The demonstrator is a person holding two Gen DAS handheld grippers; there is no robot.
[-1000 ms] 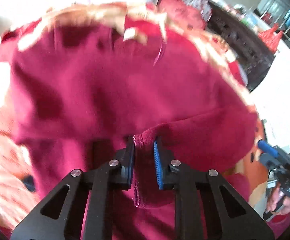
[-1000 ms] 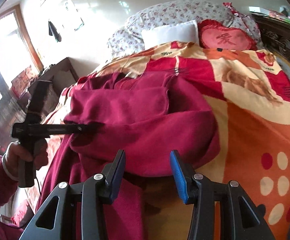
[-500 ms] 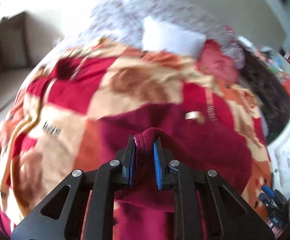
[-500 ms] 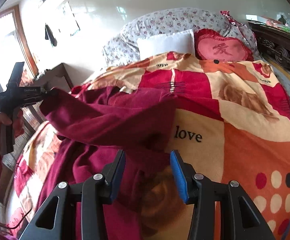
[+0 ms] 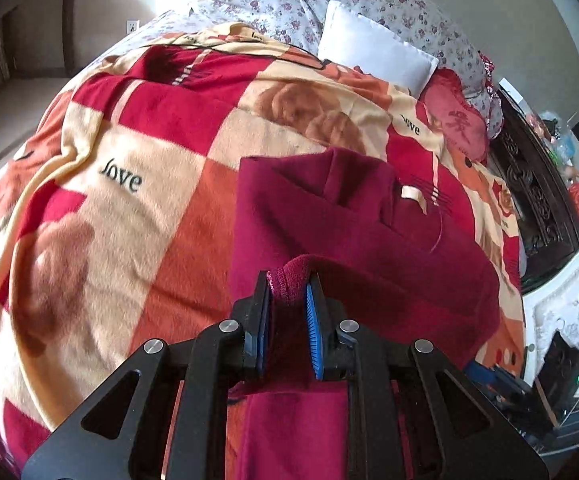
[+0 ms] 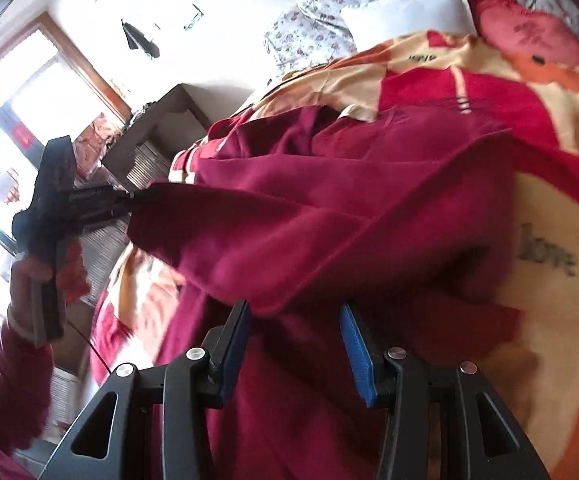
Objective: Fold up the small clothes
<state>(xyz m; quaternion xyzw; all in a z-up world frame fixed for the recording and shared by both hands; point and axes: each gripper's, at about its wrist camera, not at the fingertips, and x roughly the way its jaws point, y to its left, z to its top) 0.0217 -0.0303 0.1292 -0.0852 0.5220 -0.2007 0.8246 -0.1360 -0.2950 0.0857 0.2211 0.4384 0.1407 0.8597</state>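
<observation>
One edge of the red garment (image 5: pixel 369 248) is pinched in the left gripper (image 5: pixel 288 300) and lifted off the bed (image 5: pixel 149 184) for folding; the right gripper (image 6: pixel 293 344) is held wide, empty, beside it.

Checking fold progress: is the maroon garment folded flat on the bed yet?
Not yet. The left gripper pinches a hem of the maroon garment, holding one part raised off the blanket; the rest lies rumpled.

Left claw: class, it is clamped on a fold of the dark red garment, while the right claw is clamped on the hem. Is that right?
Not quite. The left claw is indeed clamped on the dark red garment, but the right wrist view shows the right claw open, gripping nothing.
</observation>
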